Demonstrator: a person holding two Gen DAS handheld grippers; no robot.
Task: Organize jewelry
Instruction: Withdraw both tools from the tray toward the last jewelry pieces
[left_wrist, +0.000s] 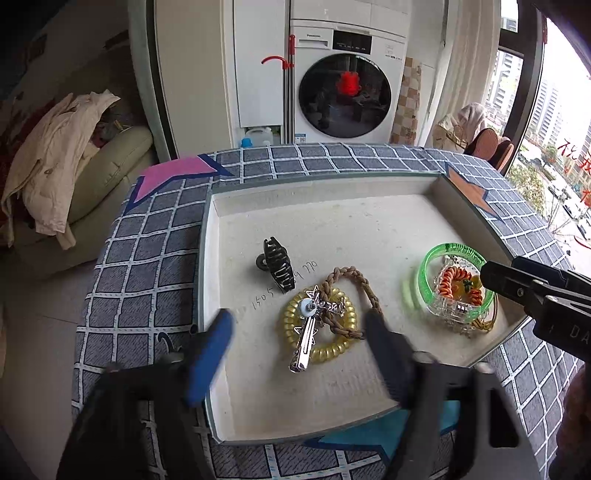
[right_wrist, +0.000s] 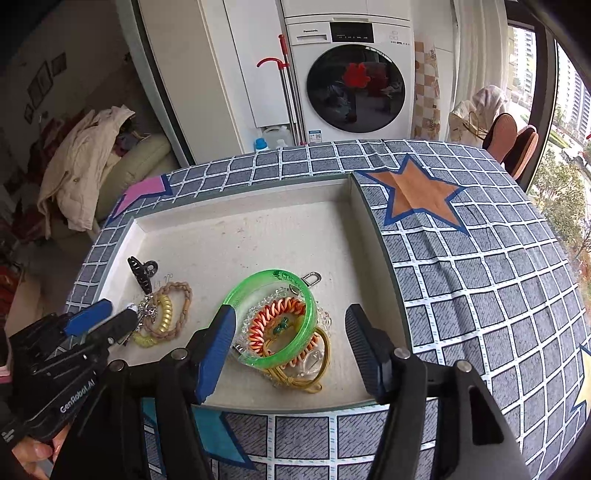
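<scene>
Your left gripper (left_wrist: 299, 332) stands wide open over the left pile in the white tray (left_wrist: 332, 221), gripping nothing: a yellow coil hair tie (left_wrist: 332, 349), a silver clip (left_wrist: 304, 347) and a braided brown cord (left_wrist: 354, 291) lie between its fingers. A black claw clip (left_wrist: 277, 266) sits just beyond. Your right gripper (right_wrist: 291, 343) is partly open around the green bangle (right_wrist: 273, 317), its pads clear of it, atop the orange coil tie (right_wrist: 280, 325).
</scene>
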